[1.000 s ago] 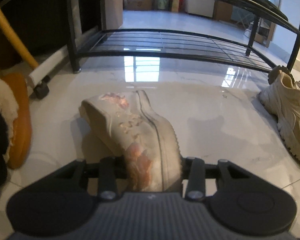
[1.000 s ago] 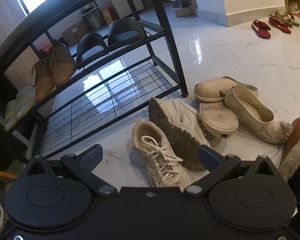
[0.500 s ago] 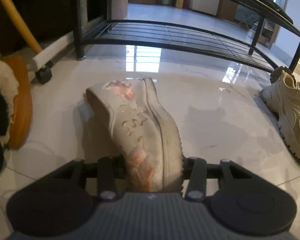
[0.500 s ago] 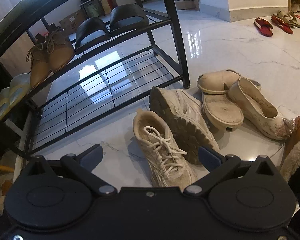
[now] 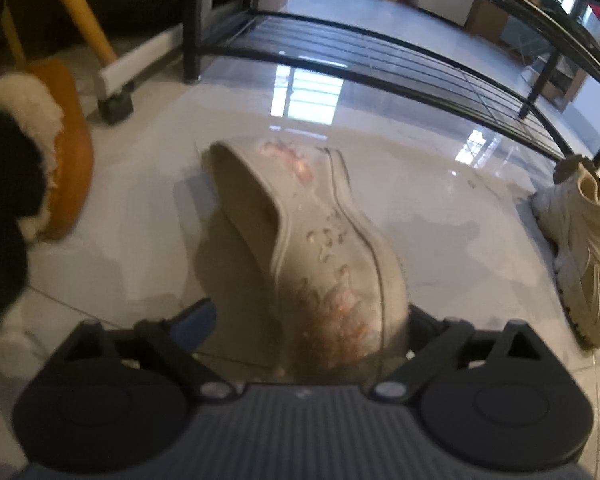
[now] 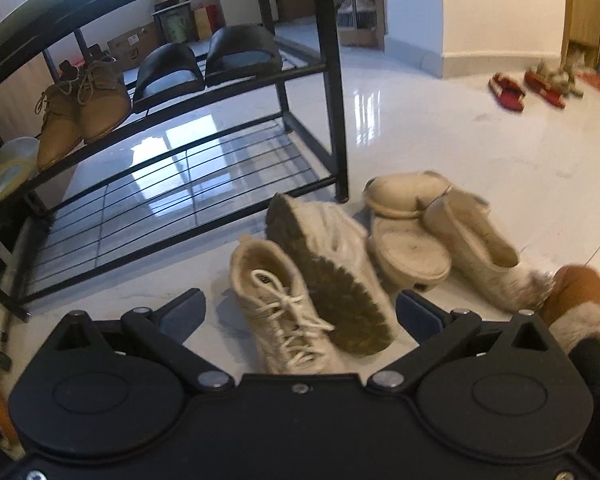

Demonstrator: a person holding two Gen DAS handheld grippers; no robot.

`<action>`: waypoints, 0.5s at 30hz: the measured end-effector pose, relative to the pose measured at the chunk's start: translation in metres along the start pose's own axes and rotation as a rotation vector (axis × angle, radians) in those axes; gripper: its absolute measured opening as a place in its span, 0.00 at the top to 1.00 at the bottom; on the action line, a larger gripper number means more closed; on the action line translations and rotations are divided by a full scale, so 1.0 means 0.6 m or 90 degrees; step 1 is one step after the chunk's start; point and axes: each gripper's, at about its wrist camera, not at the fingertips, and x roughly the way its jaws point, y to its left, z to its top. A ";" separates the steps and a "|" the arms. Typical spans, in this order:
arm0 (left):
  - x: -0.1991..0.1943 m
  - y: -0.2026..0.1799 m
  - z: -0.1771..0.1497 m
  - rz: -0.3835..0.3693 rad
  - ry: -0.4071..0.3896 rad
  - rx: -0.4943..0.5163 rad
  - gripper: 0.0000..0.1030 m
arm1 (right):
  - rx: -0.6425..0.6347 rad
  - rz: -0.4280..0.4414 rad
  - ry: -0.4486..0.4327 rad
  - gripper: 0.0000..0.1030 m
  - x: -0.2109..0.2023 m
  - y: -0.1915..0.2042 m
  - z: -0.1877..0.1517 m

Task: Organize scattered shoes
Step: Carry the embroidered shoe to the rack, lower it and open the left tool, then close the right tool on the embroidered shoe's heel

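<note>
Left gripper (image 5: 306,320): fingers spread wide, no clamp; right finger against the toe of the embroidered flat (image 5: 312,240), left finger (image 5: 194,320) clear of it; flat on its side on the floor (image 5: 440,200), heel pointing ahead toward the rack (image 5: 380,46); fur-lined brown shoe (image 5: 56,148) well left of the left finger; beige sneaker (image 5: 584,252) well right of the right finger; bottom rack shelf bare beyond.

Right gripper (image 6: 300,312): fingers spread wide, holding nothing; between them, just ahead, laced sneaker (image 6: 276,304) upright and second sneaker (image 6: 332,272) tipped, sole showing; beyond the right finger, cream flats (image 6: 440,232) in a heap, one sole-up; fur-lined shoe (image 6: 580,300) at far right; ahead left, rack with tan lace-ups (image 6: 84,108) and black slides (image 6: 208,64) on the middle shelf; red slippers (image 6: 528,88) far ahead right.
</note>
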 end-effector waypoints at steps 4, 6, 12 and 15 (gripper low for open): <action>-0.028 0.008 -0.008 -0.027 0.014 0.008 0.04 | -0.094 0.008 -0.050 0.00 -0.021 0.033 -0.034; -0.041 0.012 -0.010 -0.049 0.027 0.008 0.04 | -0.134 0.034 -0.056 0.00 -0.016 0.065 -0.060; -0.108 0.036 -0.004 -0.060 0.036 -0.005 0.04 | -0.256 0.112 -0.074 0.00 -0.001 0.160 -0.139; -0.153 0.057 -0.003 -0.019 -0.027 -0.020 0.04 | -0.317 0.151 -0.083 0.00 0.006 0.208 -0.179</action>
